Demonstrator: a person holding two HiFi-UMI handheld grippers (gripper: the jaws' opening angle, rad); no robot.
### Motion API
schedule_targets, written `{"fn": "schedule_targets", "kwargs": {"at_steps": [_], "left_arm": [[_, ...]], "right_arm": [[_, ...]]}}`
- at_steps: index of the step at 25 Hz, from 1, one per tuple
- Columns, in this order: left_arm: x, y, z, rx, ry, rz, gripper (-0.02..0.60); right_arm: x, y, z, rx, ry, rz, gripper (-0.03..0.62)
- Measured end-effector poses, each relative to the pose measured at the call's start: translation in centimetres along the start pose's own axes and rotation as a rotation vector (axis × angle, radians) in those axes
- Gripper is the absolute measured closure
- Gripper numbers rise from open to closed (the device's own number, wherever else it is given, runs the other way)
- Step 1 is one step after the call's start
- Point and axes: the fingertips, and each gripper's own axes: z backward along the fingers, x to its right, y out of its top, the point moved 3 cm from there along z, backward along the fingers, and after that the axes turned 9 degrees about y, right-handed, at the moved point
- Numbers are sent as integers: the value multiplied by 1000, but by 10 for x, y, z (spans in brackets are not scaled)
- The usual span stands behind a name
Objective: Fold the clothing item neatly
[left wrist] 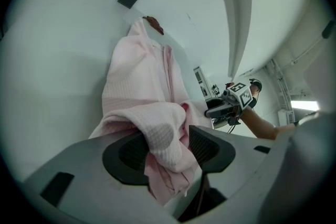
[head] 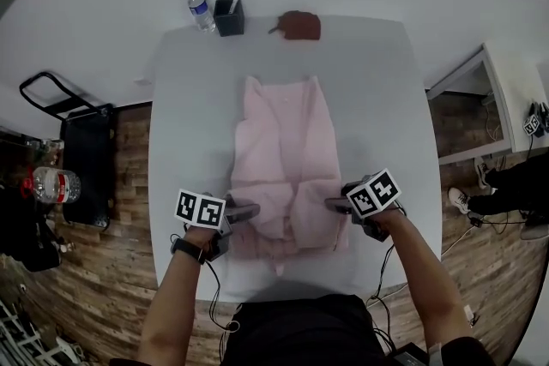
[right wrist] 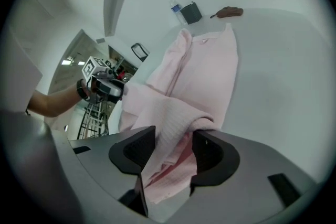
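Your pink garment (head: 283, 159) lies lengthwise down the middle of the white surface (head: 184, 99). Its sides look already folded in, and its near end is bunched in a loose fold, so I'd judge you about halfway: the cross folds and smoothing are left.

Your left hand-held gripper (head: 244, 210) and right hand-held gripper (head: 336, 203) are each at that near end. Both have their jaws spread with cloth lying loose between them, not pinched.

Count: one garment, two hand-held grippers, and at the far edge one water bottle (head: 199, 10), one black cup (head: 229, 16) and one brown pouch (head: 298, 26).
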Motion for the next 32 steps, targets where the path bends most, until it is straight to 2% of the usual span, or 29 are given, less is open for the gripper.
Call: {"fn": "schedule_targets", "kwargs": {"at_steps": [2,4,7,9,11,13,15,17,21,23,24,28,30,32], "left_arm": [[1,-10,8,-8,23,-5,368],[2,-19,16,-2,44,-14,368],[3,-25,22,11,67,-34,368],[5,-30,21,10,75,-44,368],[8,-31,18,16,77,-50,368],[11,-31,16,26,80,-55,368],[13,-31,15,42,77,-57,368],[17,-32,16,57,71,-61,368],[36,-32,19,87,23,-73,381],[51,-27,24,127,-14,-102,408],[59,-22,28,158,-36,-124,408],[99,-2,48,308,-118,-262,407],[120,4,62,399,-125,-366,407],[146,10,82,543,-101,-485,407]], "right_arm": [[2,-7,15,9,-49,-1,396],[-1,-5,23,77,-82,22,396],[-7,9,13,167,-161,152,398],[-6,10,-4,125,-254,289,398],[0,4,-20,58,-300,342,398],[8,-1,-27,29,-308,322,398],[9,2,-21,60,-309,316,398],[-2,10,-9,129,-295,319,398],[-42,24,18,313,-212,325,414],[-63,33,33,413,-194,358,517],[-73,38,40,458,-190,373,530],[-104,54,66,590,-175,423,530],[-122,54,73,610,-175,474,528],[-146,52,83,653,-159,506,528]]}}
